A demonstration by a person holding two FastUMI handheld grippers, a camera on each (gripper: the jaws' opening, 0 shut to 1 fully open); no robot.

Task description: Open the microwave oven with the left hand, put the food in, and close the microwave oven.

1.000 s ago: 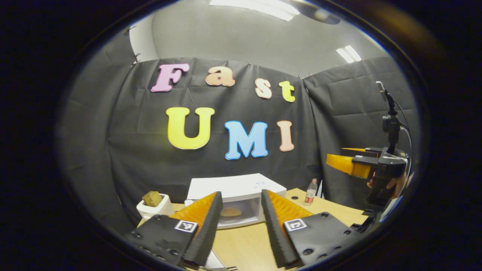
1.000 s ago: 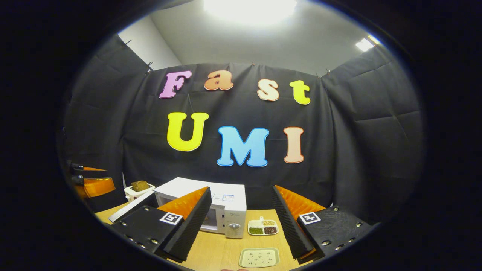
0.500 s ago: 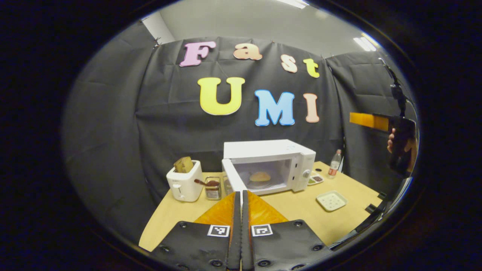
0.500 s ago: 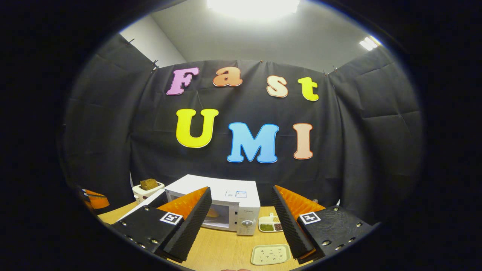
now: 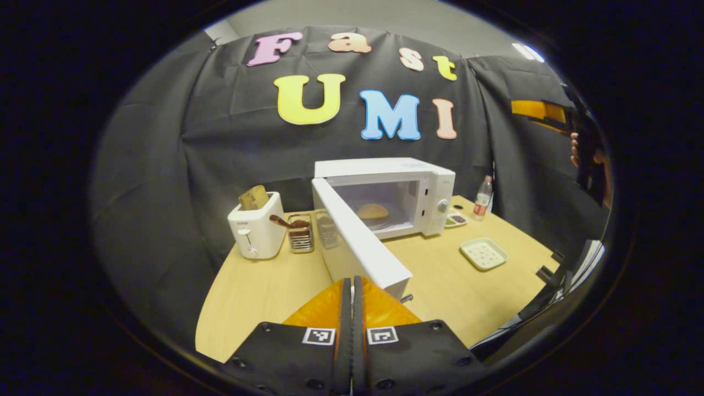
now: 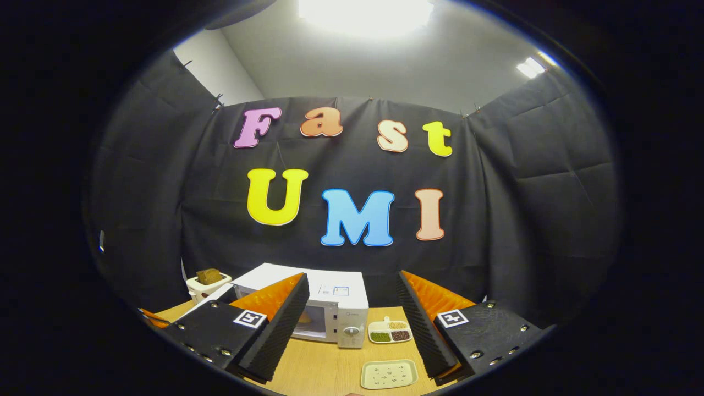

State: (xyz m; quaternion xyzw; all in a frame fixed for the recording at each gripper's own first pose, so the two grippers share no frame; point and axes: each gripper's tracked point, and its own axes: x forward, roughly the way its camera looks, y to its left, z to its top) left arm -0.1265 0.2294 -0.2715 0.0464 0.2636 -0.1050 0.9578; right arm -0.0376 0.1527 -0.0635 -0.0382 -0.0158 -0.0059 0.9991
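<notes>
A: Microwave (image 5: 385,192), frame centre on the desk (image 5: 258,286), door (image 5: 360,242) swung open; bun (image 5: 372,210) inside on its plate.

B: Toaster (image 5: 256,231) at left holds bread (image 5: 253,197). Left gripper (image 5: 352,308) pressed together, empty; right gripper (image 6: 352,319) spread.

Black screwed claw (image 5: 352,308) mounts, square markers

One microwave (image 5: 407,190), one toaster (image 5: 256,234)

Black cloth (image 6: 522,209) hangs in folds around the booth on three sides. Above it runs a plain grey ceiling (image 6: 385,66) with a bright light panel (image 6: 366,10). A pale wooden table (image 5: 258,286) stands below.
</notes>
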